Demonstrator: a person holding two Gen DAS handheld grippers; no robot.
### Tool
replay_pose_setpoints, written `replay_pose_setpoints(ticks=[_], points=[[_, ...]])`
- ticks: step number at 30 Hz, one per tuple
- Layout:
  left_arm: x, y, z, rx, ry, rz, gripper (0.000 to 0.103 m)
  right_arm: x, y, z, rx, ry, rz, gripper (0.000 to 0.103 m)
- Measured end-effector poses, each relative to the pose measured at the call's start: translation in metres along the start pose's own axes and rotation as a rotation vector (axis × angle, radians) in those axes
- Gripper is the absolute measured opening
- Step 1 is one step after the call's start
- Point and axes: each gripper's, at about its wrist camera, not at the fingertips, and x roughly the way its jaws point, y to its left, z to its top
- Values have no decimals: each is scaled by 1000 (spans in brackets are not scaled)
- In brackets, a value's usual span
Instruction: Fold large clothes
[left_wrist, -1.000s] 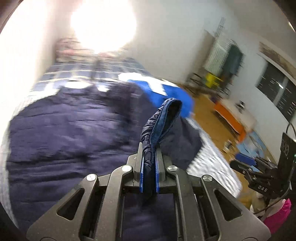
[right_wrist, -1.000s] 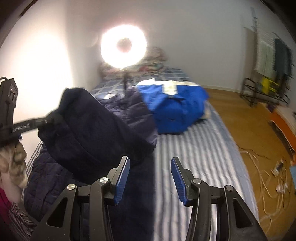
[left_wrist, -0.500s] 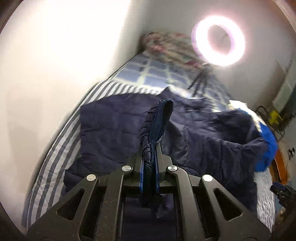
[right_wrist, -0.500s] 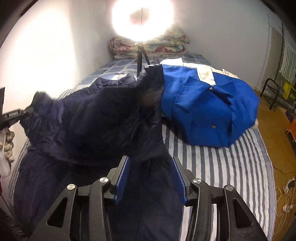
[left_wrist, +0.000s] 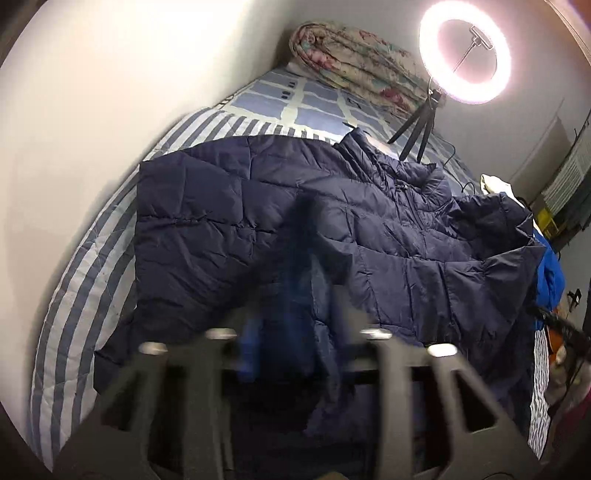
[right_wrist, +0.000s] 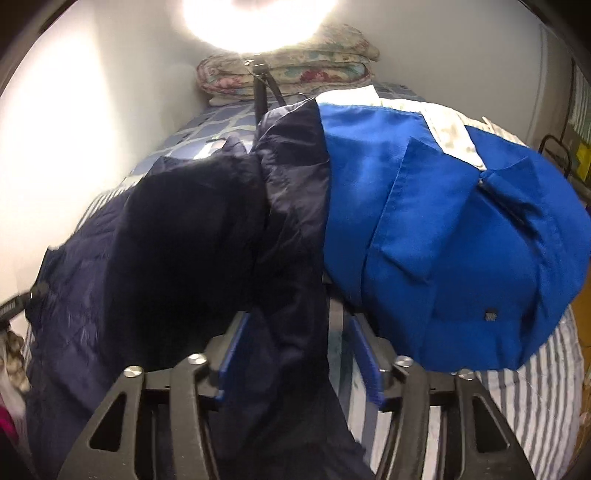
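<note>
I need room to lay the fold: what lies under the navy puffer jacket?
The navy puffer jacket lies on the striped bedsheet; its right edge overlaps the blue garment. Whatever is beneath its middle is covered.

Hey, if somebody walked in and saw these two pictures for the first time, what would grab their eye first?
Probably the glaring ring light on its tripod at the head of the bed, in front of a rolled floral quilt. Next, the big navy puffer jacket spread across the striped sheet. In the right wrist view a bright blue garment lies bunched beside it, just beyond the open right gripper.
</note>
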Motion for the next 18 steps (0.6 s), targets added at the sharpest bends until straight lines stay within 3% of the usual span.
replay_pose_setpoints(ticks=[2,5,7,8,9,11,15,18], points=[[0,1,3,4,-1,-12,59,3,-1,8,3,-3,13,46],[10,3,10,14,32,9,60,4,1,19,-12,-15,9,46],[19,4,14,27,50,50,60,6,7,27,-37,-17,25,25],[21,3,14,37,56,63,38,7,10,28,-47,-12,25,11],[25,2,14,59,64,113,4,9,13,30,-57,-12,14,2],[25,3,14,75,64,120,5,9,14,34,-73,-31,-22,0],[4,9,28,59,-44,70,5,-6,-9,42,7,-122,-52,0],[5,11,43,65,-98,92,5,1,-26,43,78,-118,-64,0]])
